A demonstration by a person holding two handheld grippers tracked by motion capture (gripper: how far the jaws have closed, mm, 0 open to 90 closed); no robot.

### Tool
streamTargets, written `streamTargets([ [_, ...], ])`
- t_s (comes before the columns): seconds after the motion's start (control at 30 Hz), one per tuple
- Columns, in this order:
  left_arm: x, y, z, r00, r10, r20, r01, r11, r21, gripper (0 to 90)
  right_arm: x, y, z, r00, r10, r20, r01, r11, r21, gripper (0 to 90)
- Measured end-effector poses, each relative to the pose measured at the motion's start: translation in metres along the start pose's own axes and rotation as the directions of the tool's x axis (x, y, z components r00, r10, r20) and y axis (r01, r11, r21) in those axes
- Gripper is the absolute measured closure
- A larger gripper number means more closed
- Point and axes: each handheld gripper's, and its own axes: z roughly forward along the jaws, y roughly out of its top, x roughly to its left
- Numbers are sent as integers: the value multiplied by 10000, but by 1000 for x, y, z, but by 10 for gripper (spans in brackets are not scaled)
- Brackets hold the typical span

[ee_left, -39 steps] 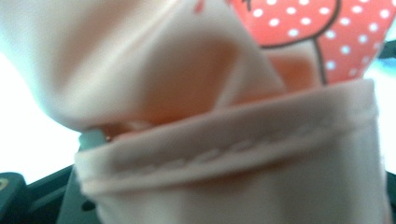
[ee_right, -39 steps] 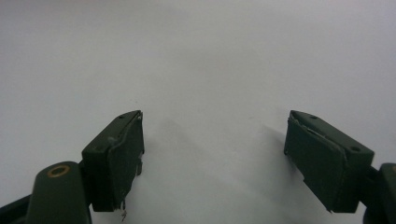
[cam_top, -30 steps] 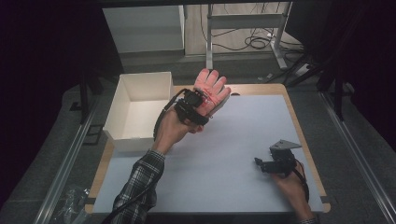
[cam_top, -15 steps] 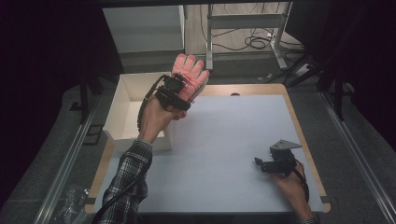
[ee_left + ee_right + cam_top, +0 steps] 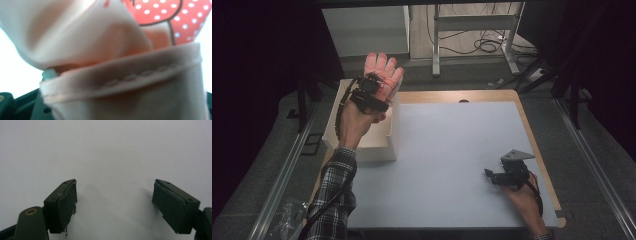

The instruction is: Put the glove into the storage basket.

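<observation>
A pink glove (image 5: 383, 69) with a red, white-dotted patch hangs fingers-up in my left gripper (image 5: 375, 87), which is shut on its cuff. The hand holds it in the air above the far side of an open white box (image 5: 377, 150) at the table's left edge. In the left gripper view the glove's hemmed cuff (image 5: 125, 82) is pressed close to the camera and hides the jaws. My right gripper (image 5: 492, 176) rests low on the pale grey mat (image 5: 452, 145) at the near right, open, with bare mat between its pads (image 5: 62, 202).
The mat covers most of a wooden table (image 5: 492, 96). Behind the table stand a white cabinet (image 5: 367, 30) and a metal frame (image 5: 472, 25) with cables on the floor. A clear plastic bag (image 5: 287, 217) lies on the floor at the near left.
My left hand has carried the glove leftward and a little higher, from over the mat's far edge to over the white box. The right gripper has stayed in place.
</observation>
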Motion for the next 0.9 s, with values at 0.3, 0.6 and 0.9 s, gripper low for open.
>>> streamTargets([
  [0.3,25,-21,26,9966,-780,-275,792,9957,475,395,0,0,0,10000,2,-2,-2,10000,-1,201],
  [0.6,29,-34,69,9954,-900,-327,930,9899,1072,387,0,0,0,10000,1,-5,-1,10000,9,201],
  [0.9,25,-30,108,9942,-1028,-316,1072,9704,2163,381,0,0,0,10000,5,-12,-5,10000,7,201],
])
